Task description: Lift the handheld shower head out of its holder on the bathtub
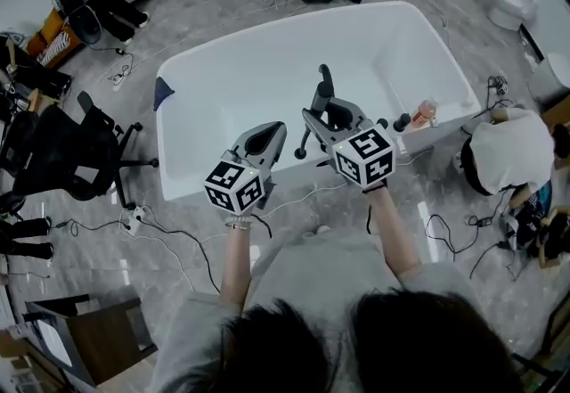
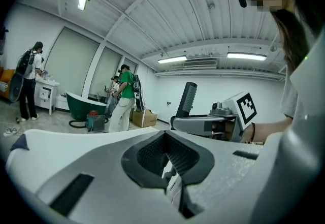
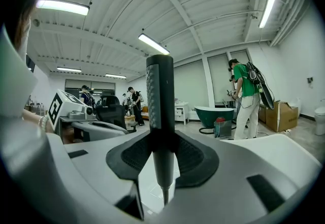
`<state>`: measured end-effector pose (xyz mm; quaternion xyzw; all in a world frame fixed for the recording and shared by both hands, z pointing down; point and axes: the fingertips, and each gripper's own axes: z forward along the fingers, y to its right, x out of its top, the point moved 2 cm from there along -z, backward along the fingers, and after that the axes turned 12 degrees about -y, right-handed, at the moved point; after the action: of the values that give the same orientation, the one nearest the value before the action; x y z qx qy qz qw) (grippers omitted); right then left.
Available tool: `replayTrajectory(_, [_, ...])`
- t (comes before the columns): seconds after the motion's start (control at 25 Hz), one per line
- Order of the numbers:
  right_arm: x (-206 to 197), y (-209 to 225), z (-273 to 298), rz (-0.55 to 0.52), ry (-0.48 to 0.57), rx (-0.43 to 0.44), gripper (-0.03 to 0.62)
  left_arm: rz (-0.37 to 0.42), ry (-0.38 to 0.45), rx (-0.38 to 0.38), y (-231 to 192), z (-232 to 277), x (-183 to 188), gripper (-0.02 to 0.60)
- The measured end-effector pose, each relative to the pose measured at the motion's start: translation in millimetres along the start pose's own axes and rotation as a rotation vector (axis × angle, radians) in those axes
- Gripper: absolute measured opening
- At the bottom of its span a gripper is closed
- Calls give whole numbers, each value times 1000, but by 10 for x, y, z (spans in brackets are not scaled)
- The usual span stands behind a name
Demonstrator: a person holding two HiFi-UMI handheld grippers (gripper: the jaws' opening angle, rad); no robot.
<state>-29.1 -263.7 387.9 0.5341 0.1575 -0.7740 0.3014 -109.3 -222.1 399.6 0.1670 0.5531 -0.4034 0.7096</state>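
Observation:
The white bathtub [image 1: 294, 19] lies ahead of me. The handheld shower head [image 1: 325, 82] is a slim black wand that stands upright over the tub's near rim. My right gripper [image 1: 331, 115] is shut on the shower head [image 3: 160, 96], and in the right gripper view the pads [image 3: 129, 157] press against its handle from both sides. My left gripper [image 1: 267, 136] hangs to the left of it over the near rim, shut with nothing in it. In the left gripper view its jaws [image 2: 170, 159] meet, and the shower head [image 2: 189, 98] shows to the right. A black fitting [image 1: 304, 149] sits on the rim under the right gripper.
A pink bottle [image 1: 425, 112] and a black knob [image 1: 402, 122] sit on the tub's near right corner. A person in white [image 1: 509, 151] crouches beside that end. A black office chair [image 1: 53, 155] stands to the left, and cables [image 1: 169, 240] trail over the floor. Other people stand beyond the tub.

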Motion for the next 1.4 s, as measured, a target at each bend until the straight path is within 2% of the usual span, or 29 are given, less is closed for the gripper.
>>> replayTrajectory(0.32, [-536,-16,488,54,-106,30,133,-176,-138,81,-140,-299,-814,5])
replayTrajectory(0.48, [-665,7,594,64,-126,43,133,-218,-160,126,-189,-381,-987,5])
replayTrajectory(0.64, [-637,-7,586,60,-113,52,133,-202,-133,135,-220,-345,-912,5])
replayTrajectory(0.96, [-421,7,447,39,-52,51,133,-125,-97,103,-160,-156,-592,5])
replayTrajectory(1.4, [-401,27,352,47,-38,56,133,-120,-97,105,-84,-150,-570,5])
